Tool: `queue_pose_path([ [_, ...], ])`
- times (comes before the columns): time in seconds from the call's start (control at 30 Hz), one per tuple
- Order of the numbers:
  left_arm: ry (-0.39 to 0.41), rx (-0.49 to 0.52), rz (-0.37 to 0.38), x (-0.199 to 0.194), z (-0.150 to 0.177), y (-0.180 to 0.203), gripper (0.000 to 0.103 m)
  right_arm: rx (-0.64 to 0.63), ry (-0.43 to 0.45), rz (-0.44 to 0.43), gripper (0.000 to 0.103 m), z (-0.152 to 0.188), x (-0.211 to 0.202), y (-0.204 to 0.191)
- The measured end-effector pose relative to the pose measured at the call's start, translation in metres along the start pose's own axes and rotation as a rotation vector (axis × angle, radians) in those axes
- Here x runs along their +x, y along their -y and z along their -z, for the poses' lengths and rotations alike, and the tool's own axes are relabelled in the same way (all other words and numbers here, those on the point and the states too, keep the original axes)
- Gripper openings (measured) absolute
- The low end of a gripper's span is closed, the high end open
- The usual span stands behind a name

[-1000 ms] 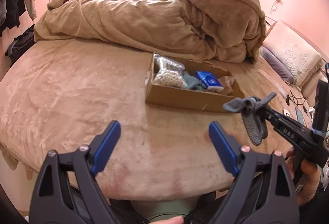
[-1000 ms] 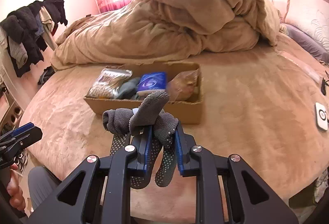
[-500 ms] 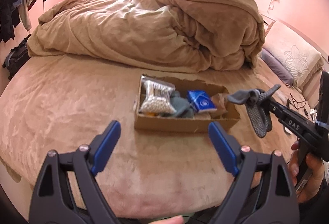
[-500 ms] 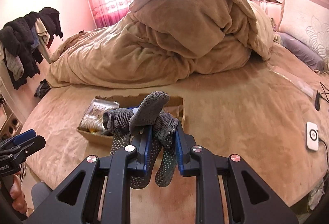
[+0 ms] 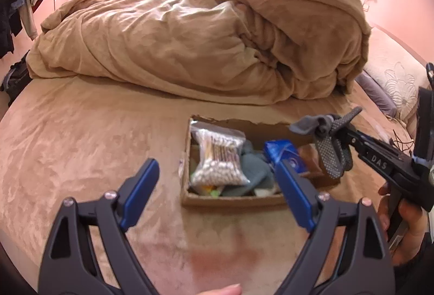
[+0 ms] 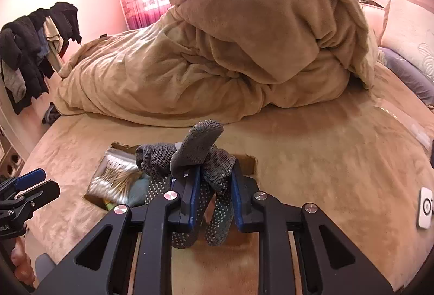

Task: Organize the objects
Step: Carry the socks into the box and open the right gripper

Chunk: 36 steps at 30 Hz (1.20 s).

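A shallow cardboard box (image 5: 233, 201) lies on the tan bed. It holds a clear bag of cotton swabs (image 5: 217, 159), grey cloth (image 5: 255, 173) and a blue packet (image 5: 287, 156). My right gripper (image 6: 214, 181) is shut on a bunched grey dotted glove (image 6: 200, 154) and holds it over the box's right part; it also shows in the left wrist view (image 5: 333, 132). My left gripper (image 5: 214, 175) is open and empty, just in front of the box. The box (image 6: 251, 160) is mostly hidden behind the glove in the right wrist view.
A heaped tan duvet (image 5: 203, 42) fills the far side of the bed. Pillows (image 5: 393, 78) lie at the right. Dark clothes (image 6: 29, 51) hang at the left. A small white device (image 6: 424, 207) lies on the bed at the right.
Both grippers have moved forward and higher toward the box. The right gripper with the glove now hangs over the box. The left gripper stays open.
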<state>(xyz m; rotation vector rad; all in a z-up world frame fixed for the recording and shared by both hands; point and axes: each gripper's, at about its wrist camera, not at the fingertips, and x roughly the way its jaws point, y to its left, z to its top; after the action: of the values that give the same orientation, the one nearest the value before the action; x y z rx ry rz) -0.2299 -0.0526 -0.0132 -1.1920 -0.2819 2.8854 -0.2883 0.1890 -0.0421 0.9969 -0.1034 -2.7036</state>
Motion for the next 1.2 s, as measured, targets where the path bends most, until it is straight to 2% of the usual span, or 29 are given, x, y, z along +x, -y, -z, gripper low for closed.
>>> queue_pose_path([
  [0.33, -0.038, -0.011, -0.004, 0.045, -0.006, -0.015, 0.089, 0.0, -0.109, 0.03, 0.023, 0.004, 0.071, 0.0],
  [0.57, -0.069, -0.024, -0.005, 0.056, 0.003, -0.02, 0.089, -0.019, -0.13, 0.059, 0.028, 0.015, 0.09, -0.003],
  [0.63, -0.064, -0.021, -0.004, 0.052, 0.004, -0.02, 0.089, -0.017, -0.128, 0.052, 0.033, 0.016, 0.088, -0.003],
  [0.77, -0.048, -0.021, -0.004, 0.038, 0.003, -0.019, 0.089, -0.008, -0.115, 0.029, 0.052, 0.014, 0.077, -0.004],
  [0.83, -0.038, -0.018, -0.005, 0.029, 0.004, -0.019, 0.089, -0.002, -0.099, 0.024, 0.056, 0.013, 0.068, -0.005],
  [1.2, 0.006, 0.001, -0.01, -0.03, 0.017, -0.009, 0.089, 0.002, -0.052, 0.023, 0.056, 0.017, 0.011, -0.015],
])
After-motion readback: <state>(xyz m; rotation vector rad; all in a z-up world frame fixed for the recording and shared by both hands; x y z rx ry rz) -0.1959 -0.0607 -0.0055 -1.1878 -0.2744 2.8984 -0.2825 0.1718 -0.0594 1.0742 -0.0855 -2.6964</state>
